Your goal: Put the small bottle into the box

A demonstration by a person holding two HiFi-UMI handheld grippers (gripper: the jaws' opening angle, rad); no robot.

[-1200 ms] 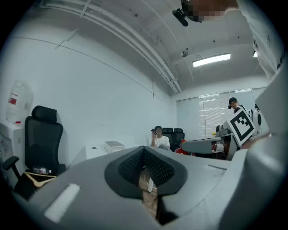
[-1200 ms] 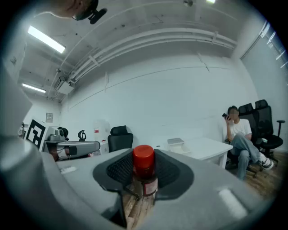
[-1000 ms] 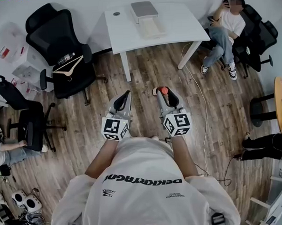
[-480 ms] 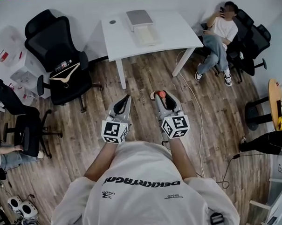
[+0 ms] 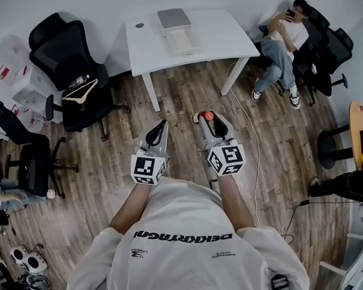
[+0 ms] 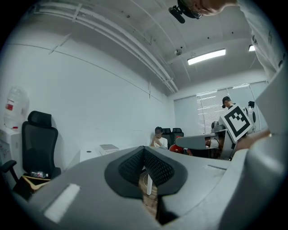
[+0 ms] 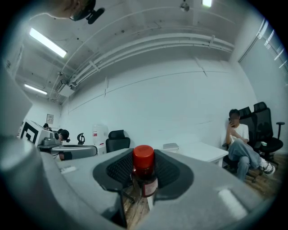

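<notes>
A small bottle [image 7: 145, 176] with a red cap and dark contents stands upright between the jaws of my right gripper [image 7: 143, 179], which is shut on it. In the head view its red cap [image 5: 208, 115] shows at the tip of the right gripper [image 5: 207, 118], held over the wooden floor. My left gripper [image 5: 162, 123] sits beside it on the left; its pads [image 6: 155, 167] meet with nothing between them. The box [image 5: 177, 30], pale grey with its lid laid back, rests on the white table [image 5: 225, 37] ahead. From the right gripper view the box [image 7: 171, 146] is small and distant.
Black office chairs [image 5: 70, 62] stand left of the table, one with a wooden hanger [image 5: 83, 90] and a bottle on its seat. A seated person [image 5: 285, 40] is at the table's right end. A cable [image 5: 253, 144] runs across the floor on the right.
The table and box have shifted slightly left and nearer in the head view. Both grippers keep their pose, the right one still holding the bottle.
</notes>
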